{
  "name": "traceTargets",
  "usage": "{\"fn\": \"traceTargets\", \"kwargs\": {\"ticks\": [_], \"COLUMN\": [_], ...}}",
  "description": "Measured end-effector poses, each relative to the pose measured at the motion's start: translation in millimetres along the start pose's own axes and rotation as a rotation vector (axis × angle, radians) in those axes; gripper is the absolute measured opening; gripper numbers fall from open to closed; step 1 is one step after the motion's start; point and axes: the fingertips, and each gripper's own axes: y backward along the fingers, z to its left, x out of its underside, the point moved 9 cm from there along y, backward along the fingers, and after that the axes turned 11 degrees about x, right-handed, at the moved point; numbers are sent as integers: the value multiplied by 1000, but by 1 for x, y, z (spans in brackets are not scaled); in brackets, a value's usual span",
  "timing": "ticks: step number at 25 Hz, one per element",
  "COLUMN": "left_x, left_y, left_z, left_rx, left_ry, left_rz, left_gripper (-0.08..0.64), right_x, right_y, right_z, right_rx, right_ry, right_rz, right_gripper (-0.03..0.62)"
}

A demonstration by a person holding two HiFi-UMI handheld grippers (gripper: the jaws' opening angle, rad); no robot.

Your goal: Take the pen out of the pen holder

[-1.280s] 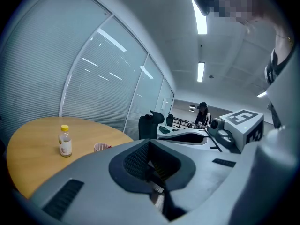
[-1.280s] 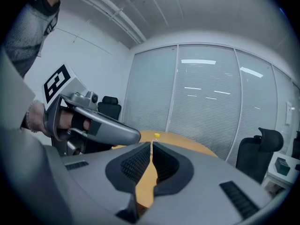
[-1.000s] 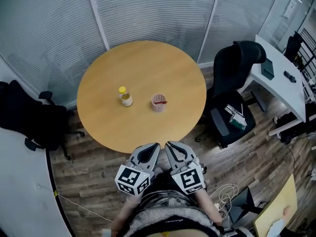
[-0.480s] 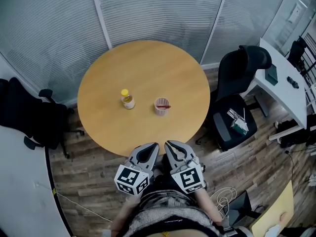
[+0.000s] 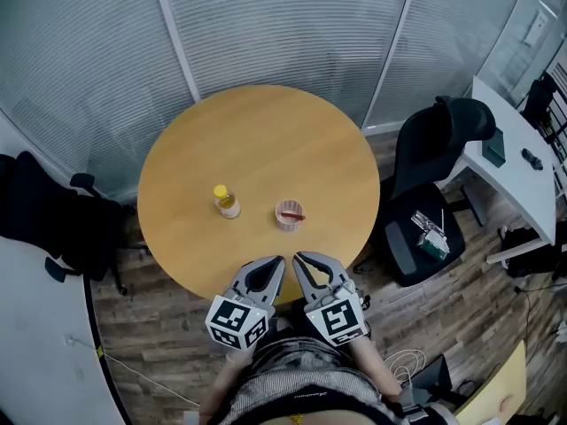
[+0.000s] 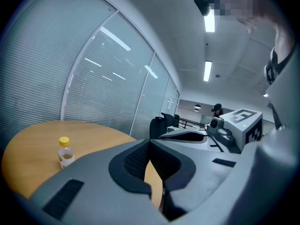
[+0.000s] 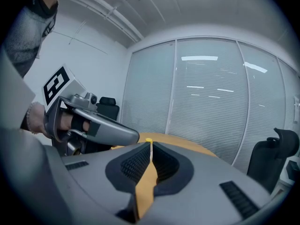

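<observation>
The left gripper (image 5: 275, 264) and right gripper (image 5: 299, 260) are held closed on nothing, now brought nearer the table (image 5: 266, 140) edge; the pen (image 5: 294, 216) is left in the pen holder (image 5: 285, 220)

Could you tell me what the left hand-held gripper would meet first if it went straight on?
Probably the pen holder on the table; the left hand-held gripper angles toward it, though depth is unclear.

One round counter (image 5: 266, 131) carries one bottle (image 5: 227, 202) and one pen holder (image 5: 288, 214) with, apparently, a single pen (image 5: 295, 216). The left claw (image 5: 276, 262) and right claw (image 5: 301, 258) make two. Black chairs: two, the right chair (image 5: 434, 184) and the left chair (image 5: 58, 228).
</observation>
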Motion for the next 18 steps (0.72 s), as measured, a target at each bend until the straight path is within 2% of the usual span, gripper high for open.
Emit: {"fn": "traceTargets", "kwargs": {"ticks": [4,18], "left_x": [-8,-25], "left_y": [-17,-55], "left_z": [12,39], "left_rx": [-9,-51], "left_ry": [-3,6], "left_rz": [3,-10], "left_gripper": [5,5], "right_x": [-2,-8], "right_y": [-18,-58], "right_z": [-15,-56], "right_rx": [-12,-69], "right_ry": [-19,33], "right_rz": [-4,-6], "right_gripper": [29,29]}}
